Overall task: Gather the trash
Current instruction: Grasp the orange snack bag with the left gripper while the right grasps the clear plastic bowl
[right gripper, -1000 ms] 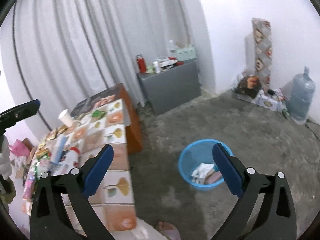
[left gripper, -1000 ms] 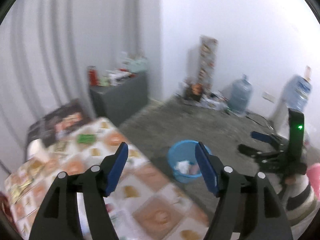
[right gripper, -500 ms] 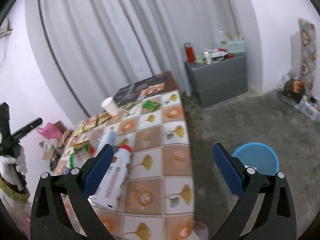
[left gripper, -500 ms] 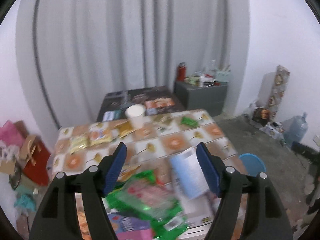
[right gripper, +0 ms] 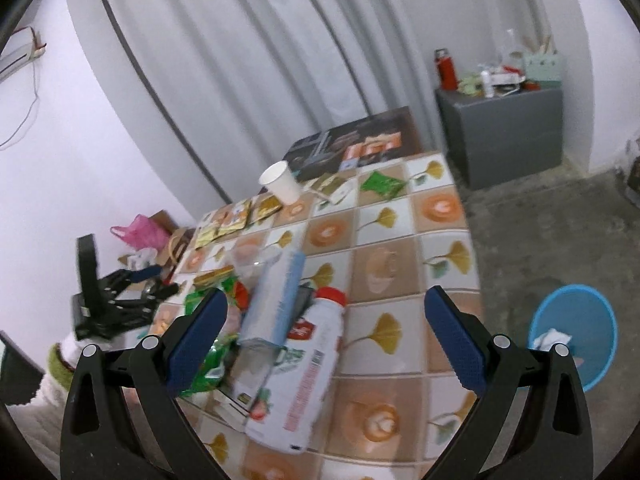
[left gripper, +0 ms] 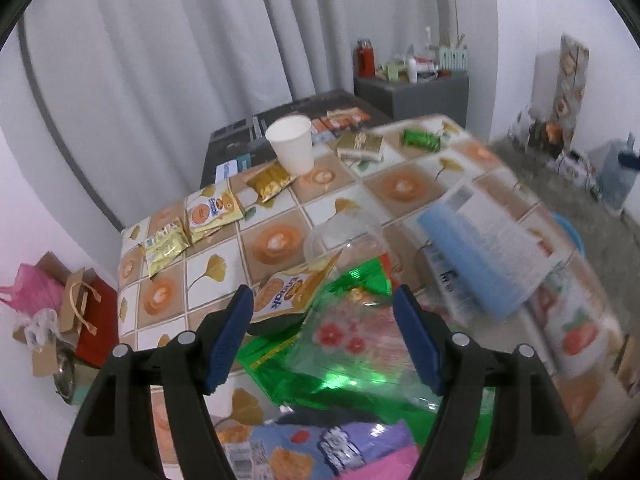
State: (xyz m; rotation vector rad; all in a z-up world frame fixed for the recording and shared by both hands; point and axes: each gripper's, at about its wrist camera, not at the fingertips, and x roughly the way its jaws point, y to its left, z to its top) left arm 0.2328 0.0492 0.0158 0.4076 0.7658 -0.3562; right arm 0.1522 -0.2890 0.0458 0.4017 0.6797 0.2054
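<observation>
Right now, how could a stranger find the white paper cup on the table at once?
Look at the table with the tiled leaf-pattern cloth, then at its far end near the grey curtain. The white paper cup stands there, open side up, beside flat gold snack packets. It is the only plain white upright thing among them.

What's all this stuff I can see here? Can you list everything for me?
table: one, leaf-patterned tiles, middle
paper cup: one, white, upright at far end
snack packets: several, yellow and gold, far left side
green wrapper: one, far right corner
green bag: one, near end
milk bottle: one, white with red cap, lying down
blue carton: one, against the bottle
bin: one, blue, on floor
cabinet: one, grey, by curtain
left gripper: open, empty
right gripper: open, empty
</observation>
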